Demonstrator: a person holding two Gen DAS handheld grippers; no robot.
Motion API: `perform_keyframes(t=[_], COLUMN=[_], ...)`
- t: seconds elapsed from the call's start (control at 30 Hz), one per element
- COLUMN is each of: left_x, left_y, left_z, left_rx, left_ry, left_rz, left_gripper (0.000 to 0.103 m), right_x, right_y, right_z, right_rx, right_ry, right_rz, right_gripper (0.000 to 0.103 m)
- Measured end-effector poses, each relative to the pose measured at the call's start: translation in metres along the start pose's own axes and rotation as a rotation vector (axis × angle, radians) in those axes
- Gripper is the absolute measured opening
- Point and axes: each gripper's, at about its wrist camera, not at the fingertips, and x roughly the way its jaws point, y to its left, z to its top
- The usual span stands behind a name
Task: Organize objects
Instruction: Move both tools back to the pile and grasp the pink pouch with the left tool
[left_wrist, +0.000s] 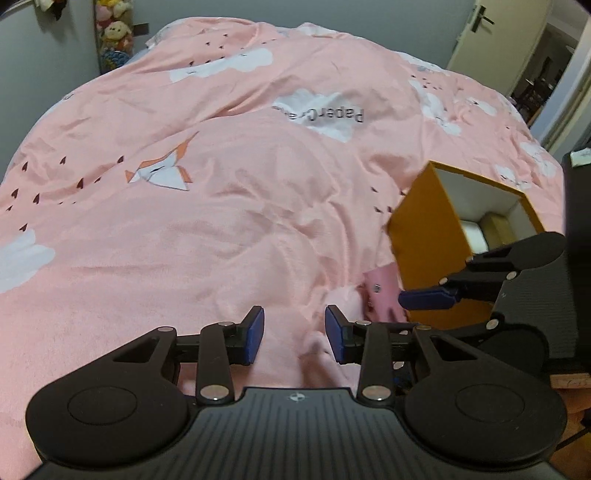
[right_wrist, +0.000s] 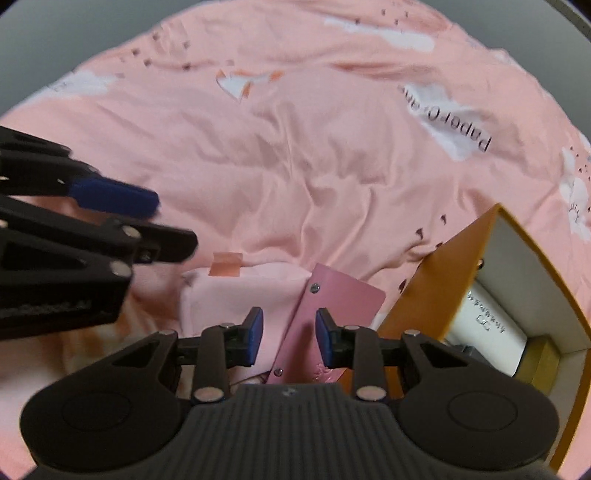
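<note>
An open orange box (right_wrist: 439, 291) with a white lining lies on the pink bedspread at the right; it also shows in the left wrist view (left_wrist: 424, 229). Inside it lie a white box with print (right_wrist: 487, 325) and a tan item (right_wrist: 539, 362). A pink card with rivets (right_wrist: 332, 314) lies beside the orange box, partly under my right gripper (right_wrist: 289, 336), which is open and empty above it. A pale pink packet with a tape strip (right_wrist: 236, 295) lies left of the card. My left gripper (left_wrist: 294, 334) is open and empty over the bedspread.
The pink bedspread (left_wrist: 221, 221) with cloud and paper-crane prints covers the whole bed. Plush toys (left_wrist: 112, 33) hang on the wall at the far left. A door (left_wrist: 491, 33) and doorway stand at the far right.
</note>
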Motion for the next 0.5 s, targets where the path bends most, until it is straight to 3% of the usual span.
perform_keyframes(t=[0.13, 0.33, 0.4, 0.5], left_x=[0.007, 0.013, 0.013, 0.012], left_y=[0.007, 0.013, 0.014, 0.011], left_z=[-0.002, -0.003, -0.003, -0.003], left_rx=[-0.017, -0.026, -0.028, -0.011], left_ry=[0.003, 0.011, 0.013, 0.016], left_rz=[-0.021, -0.054, -0.059, -0.061], left_gripper=[0.042, 0.042, 0.042, 0.042], right_x=[0.017, 0.034, 0.033, 0.023], right_y=[-0.005, 0.0, -0.001, -0.007], right_z=[-0.001, -0.012, -0.015, -0.019], right_rx=[-0.014, -0.071, -0.065, -0.051], right_ry=[0.053, 0.112, 0.111, 0.09], right_rz=[-0.037, -0.137, -0.136, -0.127], right_gripper=[0.034, 0.044, 0.044, 0.035])
